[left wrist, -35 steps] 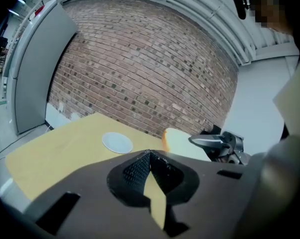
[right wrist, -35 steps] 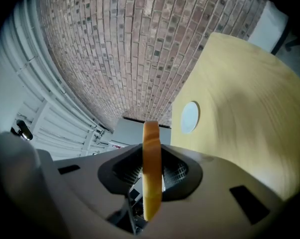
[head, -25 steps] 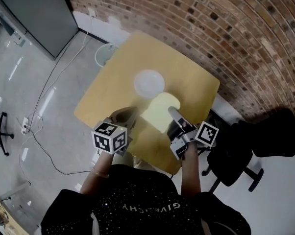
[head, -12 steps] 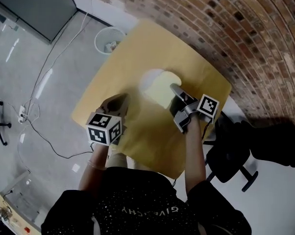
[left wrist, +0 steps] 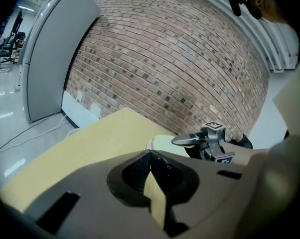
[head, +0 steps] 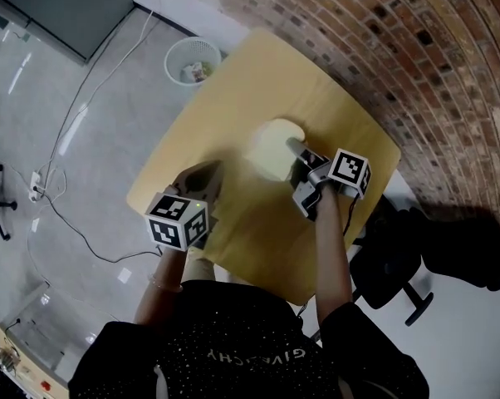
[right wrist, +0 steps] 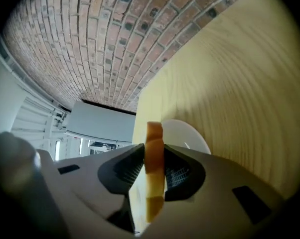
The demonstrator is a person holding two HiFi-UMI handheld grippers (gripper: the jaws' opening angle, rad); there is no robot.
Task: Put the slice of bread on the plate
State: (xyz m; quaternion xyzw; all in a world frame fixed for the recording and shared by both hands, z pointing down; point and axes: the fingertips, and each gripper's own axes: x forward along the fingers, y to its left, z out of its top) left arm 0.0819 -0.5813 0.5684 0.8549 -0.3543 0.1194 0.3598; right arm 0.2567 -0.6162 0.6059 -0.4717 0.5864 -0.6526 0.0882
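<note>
Right gripper (head: pixel 296 150) clamps the bread slice (head: pixel 273 150) edgewise above the plate (right wrist: pixel 189 135); left gripper (head: pixel 202 181) hangs closed, empty, over the table (head: pixel 258 231).

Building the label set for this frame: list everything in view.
slice of bread: 1, pale yellow, over the plate
plate: 1, white, on the table
table: 1, light wood, beside the wall
brick wall: 1, red-brown, behind the table
waste basket: 1, white, on the floor
office chairs: 2, black, right of table and far left
left tongs: 1, brown, shut, empty
right tongs: 1, brown, shut on the bread
person's shirt: 1, black, bottom
</note>
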